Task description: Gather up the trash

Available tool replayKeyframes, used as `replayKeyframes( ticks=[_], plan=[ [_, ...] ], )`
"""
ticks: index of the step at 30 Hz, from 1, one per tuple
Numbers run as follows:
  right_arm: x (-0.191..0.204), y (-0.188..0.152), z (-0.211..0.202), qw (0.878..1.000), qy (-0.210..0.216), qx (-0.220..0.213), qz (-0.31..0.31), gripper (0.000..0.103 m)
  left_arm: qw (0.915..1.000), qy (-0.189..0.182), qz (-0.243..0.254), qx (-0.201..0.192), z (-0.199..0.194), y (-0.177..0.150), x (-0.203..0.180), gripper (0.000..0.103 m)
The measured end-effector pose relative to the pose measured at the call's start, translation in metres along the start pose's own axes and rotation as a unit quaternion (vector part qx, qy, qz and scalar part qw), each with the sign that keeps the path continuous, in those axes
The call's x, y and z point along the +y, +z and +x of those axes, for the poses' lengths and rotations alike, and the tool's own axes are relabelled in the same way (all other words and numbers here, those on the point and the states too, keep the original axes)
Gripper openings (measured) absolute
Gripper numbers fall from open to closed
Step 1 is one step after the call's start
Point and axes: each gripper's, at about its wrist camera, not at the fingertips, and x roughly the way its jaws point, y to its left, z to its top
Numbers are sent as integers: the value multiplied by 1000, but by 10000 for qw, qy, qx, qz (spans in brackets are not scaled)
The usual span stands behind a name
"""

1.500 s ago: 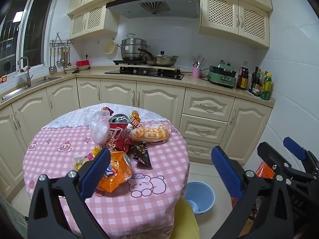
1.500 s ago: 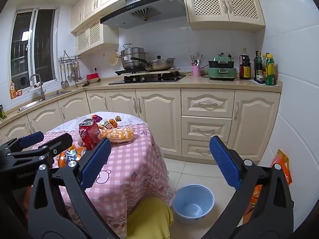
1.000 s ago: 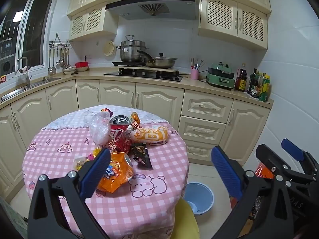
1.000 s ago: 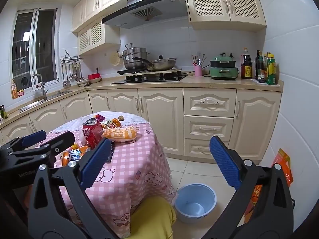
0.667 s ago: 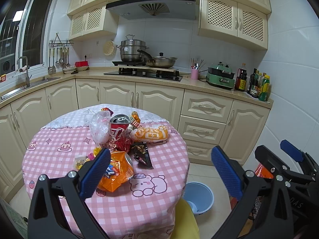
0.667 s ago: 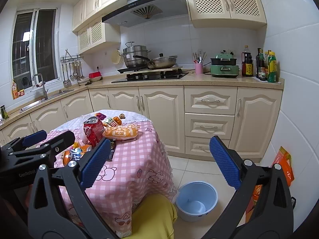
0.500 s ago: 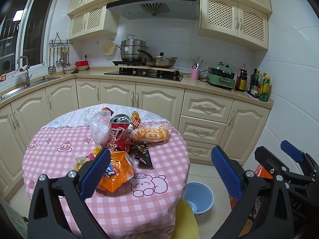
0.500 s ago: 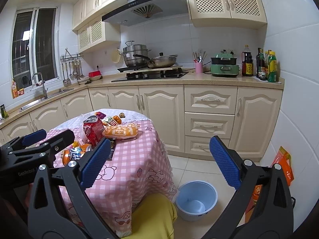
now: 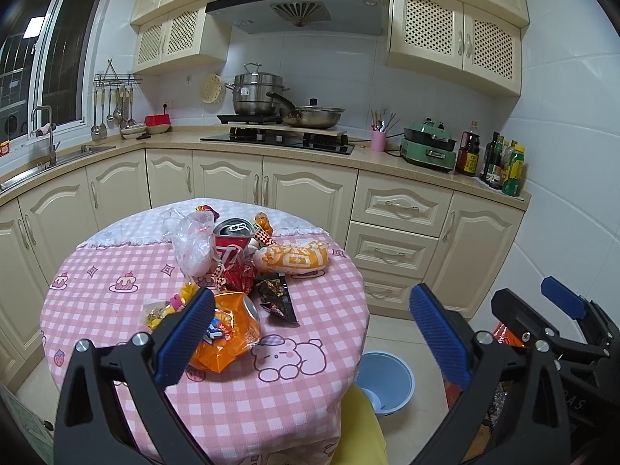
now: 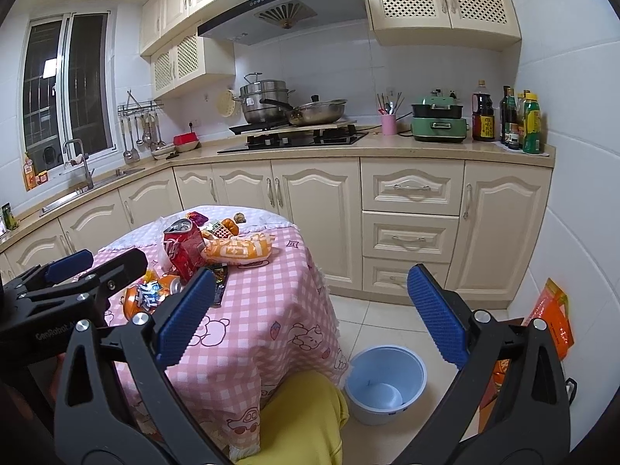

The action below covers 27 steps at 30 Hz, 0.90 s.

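Trash (image 9: 240, 271) litters pink-checked kitchen table (image 9: 116, 302); both hand-held grippers (image 9: 310, 333) (image 10: 306, 314) gape empty.

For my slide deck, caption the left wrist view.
Open left claw faces snack trash on a pink checked table, blue bin beside it.

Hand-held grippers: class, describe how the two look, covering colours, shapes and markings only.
Both match. The left hand-held gripper and right hand-held gripper have black angular frames with triangular cut-outs, silver bolts and blue ribbed finger pads. White lettering, partly readable, marks each body.
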Motion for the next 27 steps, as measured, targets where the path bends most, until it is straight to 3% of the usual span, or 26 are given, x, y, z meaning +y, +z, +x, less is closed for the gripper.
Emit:
replayKeyframes(
  ticks=[27],
  plan=[
    [1,-3,5,9998,76,133,107,97,10000,-28,-5,12,2,-1,0,98]
  ],
)
